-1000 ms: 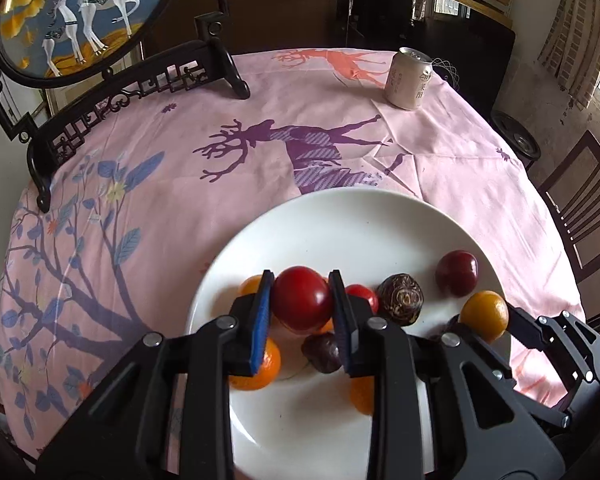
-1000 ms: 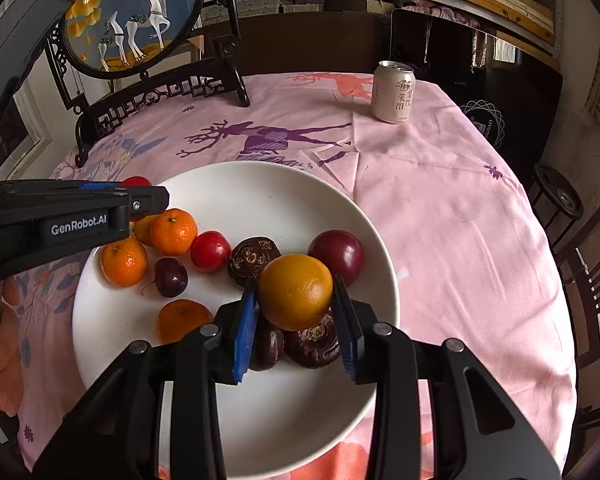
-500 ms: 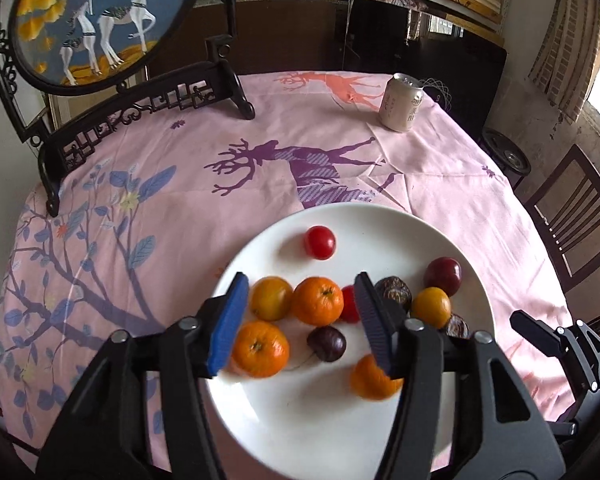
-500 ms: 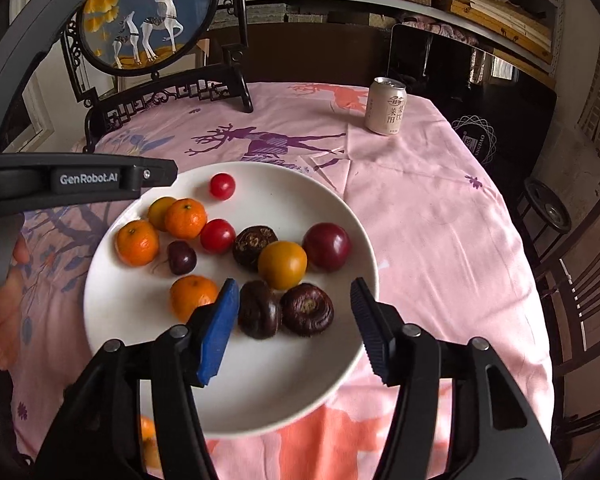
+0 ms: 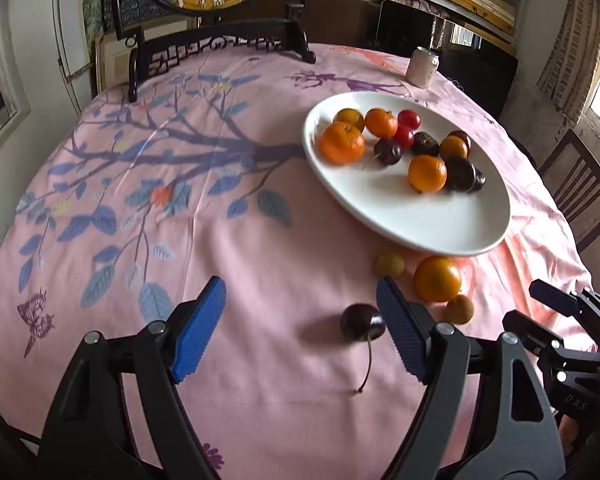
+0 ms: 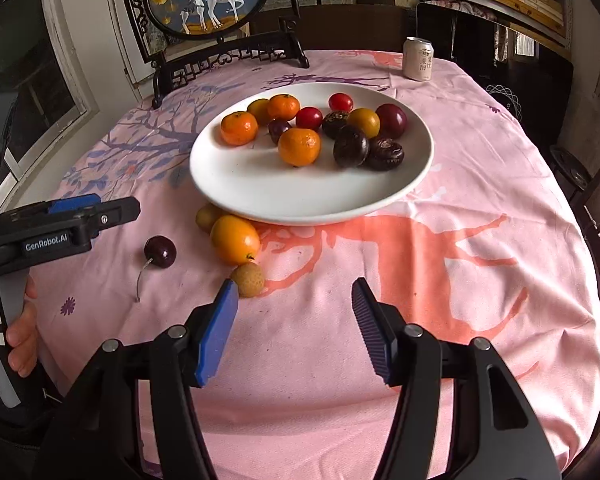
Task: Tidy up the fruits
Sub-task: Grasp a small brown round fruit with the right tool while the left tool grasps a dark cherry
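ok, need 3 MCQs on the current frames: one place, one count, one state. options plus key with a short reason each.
1. Where does the cherry lie?
A. on the white plate
B. on the tablecloth, in front of the plate
C. beside the can

2. How many fruits lie off the white plate on the tablecloth?
A. two
B. four
C. six

3. How does the right gripper stand?
A. shut on an orange
B. shut, empty
C. open, empty

Key:
1 B, it rests on the cloth near the left gripper, short of the plate.
2 B, cherry, orange fruit, a pale yellow fruit and a small tan fruit.
3 C, fingers spread apart with only cloth between.
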Motion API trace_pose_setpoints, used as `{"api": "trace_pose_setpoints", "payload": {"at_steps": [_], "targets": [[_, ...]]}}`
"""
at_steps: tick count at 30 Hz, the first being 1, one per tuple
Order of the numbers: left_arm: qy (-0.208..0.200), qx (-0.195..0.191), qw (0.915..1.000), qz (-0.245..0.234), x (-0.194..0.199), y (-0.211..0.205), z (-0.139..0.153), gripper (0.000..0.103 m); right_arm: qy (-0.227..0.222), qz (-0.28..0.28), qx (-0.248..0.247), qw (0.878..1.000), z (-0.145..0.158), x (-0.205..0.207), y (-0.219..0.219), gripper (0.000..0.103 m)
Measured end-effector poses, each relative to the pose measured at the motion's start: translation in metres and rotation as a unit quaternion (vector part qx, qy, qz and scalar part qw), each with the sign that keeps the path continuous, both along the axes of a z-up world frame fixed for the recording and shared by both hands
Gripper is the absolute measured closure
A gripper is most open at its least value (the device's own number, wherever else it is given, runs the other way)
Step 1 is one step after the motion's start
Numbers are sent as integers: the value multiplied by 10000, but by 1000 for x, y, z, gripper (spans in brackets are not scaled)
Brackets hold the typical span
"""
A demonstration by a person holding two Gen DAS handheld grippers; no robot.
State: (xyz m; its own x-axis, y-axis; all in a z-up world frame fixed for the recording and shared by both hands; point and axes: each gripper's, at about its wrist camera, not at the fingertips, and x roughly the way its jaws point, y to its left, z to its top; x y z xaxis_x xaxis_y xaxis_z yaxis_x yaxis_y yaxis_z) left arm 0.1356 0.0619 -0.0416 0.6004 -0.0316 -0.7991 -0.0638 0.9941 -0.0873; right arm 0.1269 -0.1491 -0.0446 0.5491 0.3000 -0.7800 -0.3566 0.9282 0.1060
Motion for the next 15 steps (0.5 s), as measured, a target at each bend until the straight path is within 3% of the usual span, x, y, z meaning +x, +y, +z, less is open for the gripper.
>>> {"api": "trace_pose_setpoints", "payload": {"at_steps": [15], "targets": [[174, -96, 9998, -79, -17, 2, -14, 24, 78, 343, -370, 9987, -29, 13, 47, 43]]}}
